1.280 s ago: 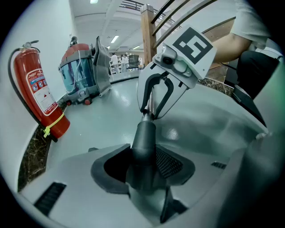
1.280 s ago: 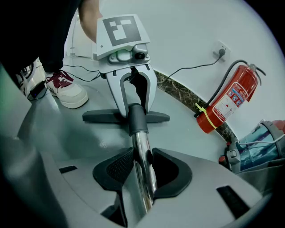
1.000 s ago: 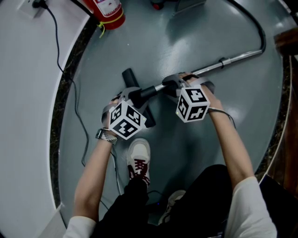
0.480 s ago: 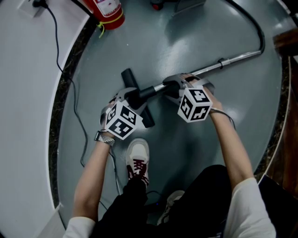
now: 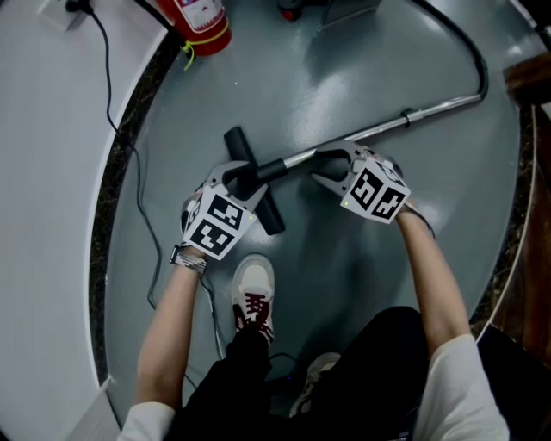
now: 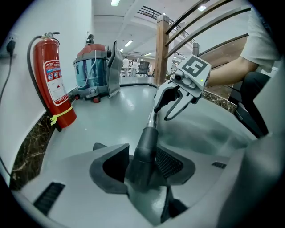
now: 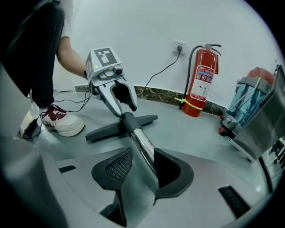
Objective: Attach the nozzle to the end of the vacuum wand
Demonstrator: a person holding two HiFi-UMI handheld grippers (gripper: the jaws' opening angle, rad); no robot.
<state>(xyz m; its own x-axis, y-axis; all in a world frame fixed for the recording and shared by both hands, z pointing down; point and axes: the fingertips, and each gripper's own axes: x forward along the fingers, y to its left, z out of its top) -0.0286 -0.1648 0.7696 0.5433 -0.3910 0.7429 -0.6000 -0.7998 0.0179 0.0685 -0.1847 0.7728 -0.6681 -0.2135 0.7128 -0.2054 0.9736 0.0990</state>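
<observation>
The black T-shaped nozzle (image 5: 269, 220) lies on the grey floor, and its dark neck (image 6: 144, 142) rises between my left gripper's pads. The left gripper (image 5: 241, 177) is shut on that neck; its jaws have just closed further on it. The chrome wand (image 5: 430, 108) runs up and right from the neck, its end sitting inside the neck. My right gripper (image 5: 331, 168) is shut on the wand (image 7: 142, 147) a short way behind the joint; its jaws have eased open slightly with the tube still between the pads. Each gripper shows in the other's view: right gripper (image 6: 171, 104), left gripper (image 7: 120, 100).
A red fire extinguisher (image 5: 202, 21) stands by the white wall. The vacuum canister (image 6: 93, 71) sits beyond it, with its black hose (image 5: 469, 52) curving to the wand. The person's shoe (image 5: 256, 293) is just below the nozzle. A black cable (image 5: 138, 172) trails along the floor's left edge.
The right gripper has rolled and its marker cube has shifted right. The left gripper has slid slightly down and left along the neck. Wand and nozzle stay where they were.
</observation>
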